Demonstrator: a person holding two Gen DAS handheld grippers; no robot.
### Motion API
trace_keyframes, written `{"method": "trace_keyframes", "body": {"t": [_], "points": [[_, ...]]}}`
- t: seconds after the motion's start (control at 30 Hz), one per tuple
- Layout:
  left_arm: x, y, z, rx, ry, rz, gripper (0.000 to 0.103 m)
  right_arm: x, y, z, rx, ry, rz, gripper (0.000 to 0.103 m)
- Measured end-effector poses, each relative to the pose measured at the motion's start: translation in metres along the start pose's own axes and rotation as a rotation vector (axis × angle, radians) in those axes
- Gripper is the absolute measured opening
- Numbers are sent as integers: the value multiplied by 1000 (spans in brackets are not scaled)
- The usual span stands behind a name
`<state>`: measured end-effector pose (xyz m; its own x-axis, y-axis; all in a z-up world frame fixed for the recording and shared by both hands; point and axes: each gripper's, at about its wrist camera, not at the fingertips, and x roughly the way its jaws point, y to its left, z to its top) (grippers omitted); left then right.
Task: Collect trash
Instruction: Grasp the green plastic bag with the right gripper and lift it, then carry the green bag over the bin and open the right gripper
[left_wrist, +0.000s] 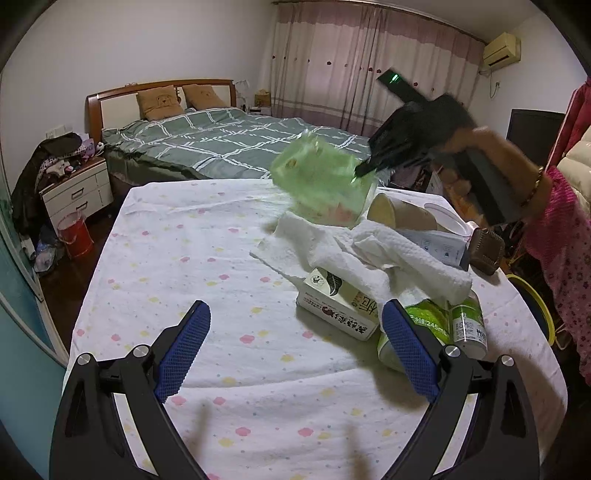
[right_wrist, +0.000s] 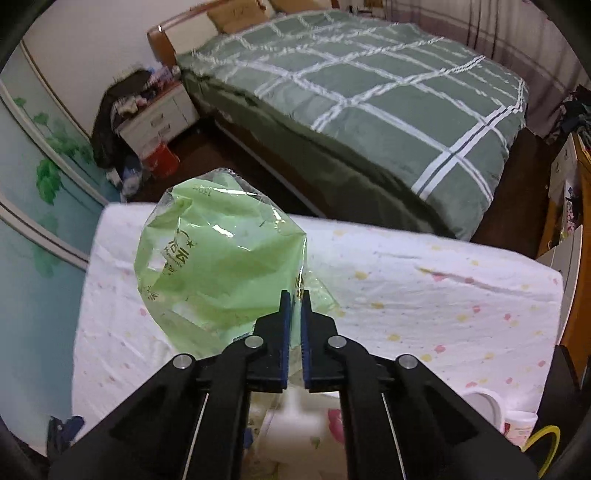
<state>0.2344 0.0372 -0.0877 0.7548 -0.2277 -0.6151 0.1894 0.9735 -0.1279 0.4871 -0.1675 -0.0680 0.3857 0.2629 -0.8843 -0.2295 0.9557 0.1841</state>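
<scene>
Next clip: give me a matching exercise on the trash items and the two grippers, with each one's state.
Things:
1. green plastic bag
2. left gripper
3. paper towel
4. right gripper

States:
A. open, nothing between its fingers
B. draped over a carton
C. lifted above the table
D. shut on thin plastic

Pairs: 1-C, 2-A, 3-B, 4-D

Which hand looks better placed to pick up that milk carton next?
The left. Its gripper is open and empty, hovering over the table with the carton just ahead, near its right finger. The right gripper is busy, shut on a green plastic bag.
</scene>
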Motion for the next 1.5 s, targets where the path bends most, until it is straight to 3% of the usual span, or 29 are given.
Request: {"method": "trace_keyframes", "body": {"t": [0.33, 0.53, 0.77, 0.93, 1.07, 1.27, 1.5], "points": [[-4, -6, -1, 28, -15, -8, 93, -99, -26, -19, 90, -173, 97, 5], [-13, -14, -1, 49, -38, -20, 93, -160, -89, -84, 189, -235, 87, 5], [-22, -35, -3, 125, -64, -70, 93, -212, -200, -210, 415, -280, -25, 5], [-30, -70, -9, 254, -86, -125, 93, -216, -275, -299, 623, -268, -114, 6], [-34, -93, -9, 300, -80, -142, 93, -200, -316, -344, 729, -232, -163, 6], [-39, -126, -13, 313, -44, -200, 93, -167, -352, -374, 820, -194, -191, 6], [-34, -158, -22, 374, -6, -225, 93, -148, -370, -390, 834, -154, -231, 11]]}}
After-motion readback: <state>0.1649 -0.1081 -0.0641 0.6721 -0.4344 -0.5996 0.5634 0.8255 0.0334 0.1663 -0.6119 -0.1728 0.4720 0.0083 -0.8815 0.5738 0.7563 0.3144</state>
